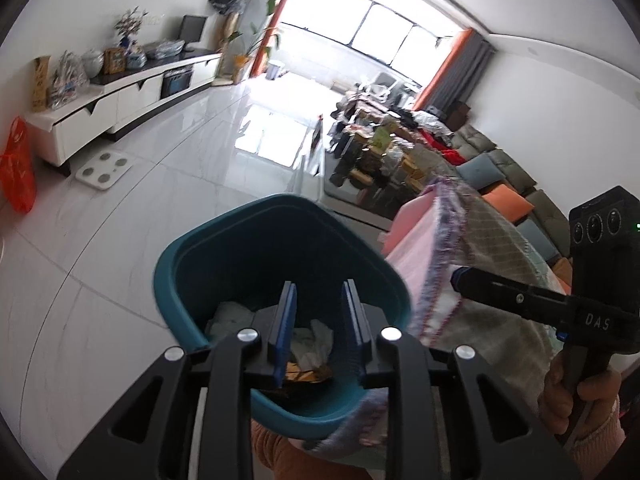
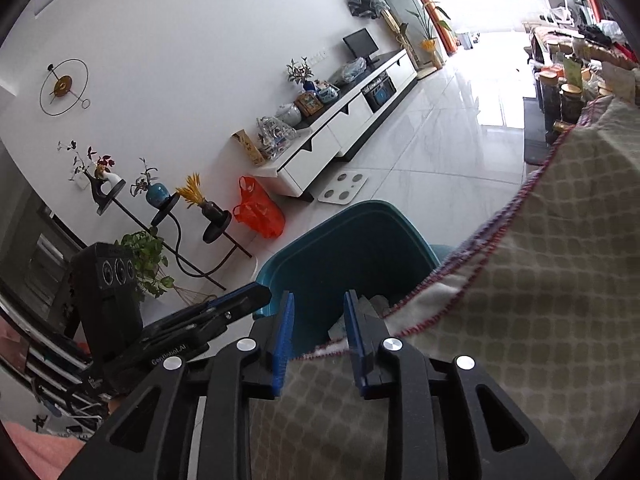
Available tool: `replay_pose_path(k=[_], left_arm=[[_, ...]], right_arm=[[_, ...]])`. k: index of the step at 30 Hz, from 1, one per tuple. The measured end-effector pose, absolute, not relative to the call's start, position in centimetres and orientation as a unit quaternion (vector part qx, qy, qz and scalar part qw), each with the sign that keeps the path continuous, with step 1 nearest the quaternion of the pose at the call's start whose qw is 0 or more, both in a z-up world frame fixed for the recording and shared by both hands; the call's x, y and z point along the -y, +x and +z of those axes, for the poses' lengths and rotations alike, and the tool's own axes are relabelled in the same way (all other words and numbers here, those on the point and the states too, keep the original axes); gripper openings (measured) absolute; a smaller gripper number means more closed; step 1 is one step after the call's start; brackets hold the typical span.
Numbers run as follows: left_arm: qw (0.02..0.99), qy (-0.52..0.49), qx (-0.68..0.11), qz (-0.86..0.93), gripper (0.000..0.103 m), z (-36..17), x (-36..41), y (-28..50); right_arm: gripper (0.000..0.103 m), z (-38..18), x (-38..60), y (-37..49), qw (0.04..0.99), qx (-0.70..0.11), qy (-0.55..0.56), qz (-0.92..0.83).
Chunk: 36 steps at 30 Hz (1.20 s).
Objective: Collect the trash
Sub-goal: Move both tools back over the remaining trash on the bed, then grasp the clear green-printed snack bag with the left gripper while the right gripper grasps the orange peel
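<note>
A teal waste bin stands on the floor beside a cloth-covered table; it also shows in the right wrist view. Crumpled white paper and a dark brown wrapper lie inside it. My left gripper hangs open and empty just above the bin's mouth. My right gripper is open and empty over the table's edge next to the bin; in the left wrist view it is seen from the side. In the right wrist view the left gripper reaches toward the bin's rim.
A checked tablecloth with a pink stitched hem covers the table on the right. On the white tile floor lie a white scale and an orange plastic bag. A low white TV cabinet runs along the wall. A cluttered coffee table and sofa stand farther off.
</note>
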<state>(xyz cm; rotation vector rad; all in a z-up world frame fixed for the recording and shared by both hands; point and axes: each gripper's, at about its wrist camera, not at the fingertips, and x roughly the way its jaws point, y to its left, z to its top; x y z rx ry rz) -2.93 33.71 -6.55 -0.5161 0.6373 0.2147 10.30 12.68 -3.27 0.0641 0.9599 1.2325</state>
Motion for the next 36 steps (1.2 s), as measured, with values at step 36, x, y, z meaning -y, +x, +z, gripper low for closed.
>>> replay_pose_path(k=[36], left_arm=[[0.898,-0.094,-0.361,-0.232,0.042,-4.2,-6.1,10.2]], right_arm=[[0.040,-1.1,20.0,10.7,0.891,-0.351,0.107,0.265]])
